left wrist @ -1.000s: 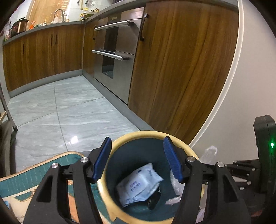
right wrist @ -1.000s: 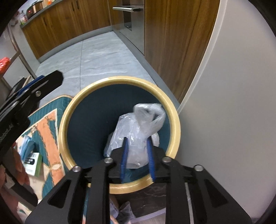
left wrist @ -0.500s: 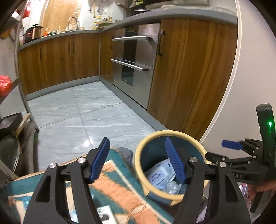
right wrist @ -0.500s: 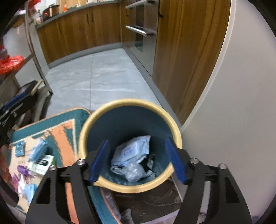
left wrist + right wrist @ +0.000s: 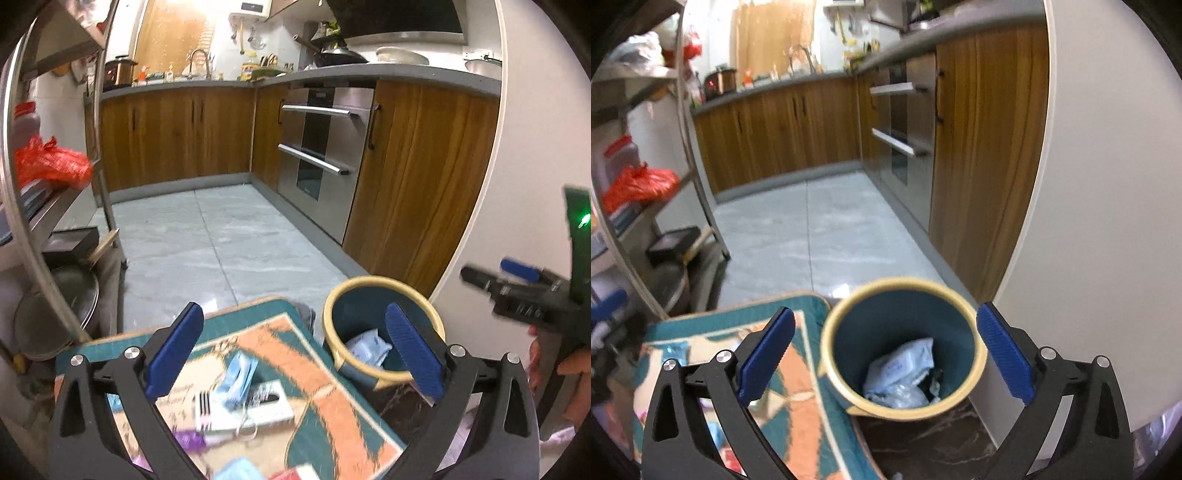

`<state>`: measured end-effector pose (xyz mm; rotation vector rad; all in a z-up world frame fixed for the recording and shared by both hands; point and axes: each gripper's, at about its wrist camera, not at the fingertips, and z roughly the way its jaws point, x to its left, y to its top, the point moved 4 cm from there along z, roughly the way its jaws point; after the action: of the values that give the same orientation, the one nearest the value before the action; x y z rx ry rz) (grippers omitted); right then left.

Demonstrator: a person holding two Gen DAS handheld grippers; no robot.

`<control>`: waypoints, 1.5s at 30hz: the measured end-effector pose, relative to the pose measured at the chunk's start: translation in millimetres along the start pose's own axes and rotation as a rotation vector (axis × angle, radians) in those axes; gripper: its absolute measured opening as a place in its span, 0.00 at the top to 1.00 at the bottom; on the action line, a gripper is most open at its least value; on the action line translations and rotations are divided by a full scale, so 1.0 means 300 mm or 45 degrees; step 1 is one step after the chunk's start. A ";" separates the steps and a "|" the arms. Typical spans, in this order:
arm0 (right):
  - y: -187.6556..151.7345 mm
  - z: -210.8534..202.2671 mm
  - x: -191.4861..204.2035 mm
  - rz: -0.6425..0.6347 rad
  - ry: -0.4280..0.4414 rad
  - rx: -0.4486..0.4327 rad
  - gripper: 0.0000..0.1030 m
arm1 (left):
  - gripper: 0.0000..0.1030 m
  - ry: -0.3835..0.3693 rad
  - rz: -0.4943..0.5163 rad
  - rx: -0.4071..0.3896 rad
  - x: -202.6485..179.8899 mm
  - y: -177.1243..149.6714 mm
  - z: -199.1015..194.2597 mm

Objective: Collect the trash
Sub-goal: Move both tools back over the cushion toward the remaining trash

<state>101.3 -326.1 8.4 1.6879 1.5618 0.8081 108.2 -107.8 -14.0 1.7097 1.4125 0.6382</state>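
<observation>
A teal bin with a yellow rim (image 5: 905, 284) stands on the floor beside a teal-and-orange mat (image 5: 332, 398). Inside it lie a white-blue wipes pack (image 5: 905, 363) and a crumpled clear plastic bag (image 5: 901, 397). My right gripper (image 5: 886, 325) hovers above the bin, its jaws opening wide and holding nothing. My left gripper (image 5: 291, 332) hangs over the mat, left of the bin (image 5: 369, 282), jaws also opening, nothing gripped. Under it lie a blue wrapper (image 5: 240, 376), a white card (image 5: 266, 406) and a purple wrapper (image 5: 188, 439).
Wooden cabinets (image 5: 417, 177) and a steel oven (image 5: 317, 155) line the back and right. A white wall (image 5: 1108, 184) rises just right of the bin. A metal rack (image 5: 55, 206) with a red bag (image 5: 48, 162) stands at the left. Grey floor tiles (image 5: 207, 240) stretch ahead.
The right gripper let go of the clear bag, which now lies in the bin. Both grippers rose and drew back, jaws widening. The left one swung left over the mat.
</observation>
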 end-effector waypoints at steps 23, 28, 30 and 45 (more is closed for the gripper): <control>-0.035 -0.093 0.223 0.002 0.057 -0.050 0.05 | 0.05 0.182 -0.066 0.027 0.220 -0.117 -0.188; -0.039 -0.095 0.259 -0.036 0.059 -0.054 0.05 | 0.05 0.188 -0.079 0.038 0.234 -0.122 -0.185; -0.036 -0.102 0.269 -0.061 0.057 -0.069 0.05 | 0.05 0.186 -0.087 0.042 0.238 -0.125 -0.184; -0.060 -0.051 0.371 -0.079 0.184 0.086 0.07 | 0.05 0.307 -0.107 0.101 0.370 -0.192 -0.236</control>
<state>87.7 -213.4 1.0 1.6505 1.7486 0.8705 47.2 20.4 -35.6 1.6671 1.6883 0.7709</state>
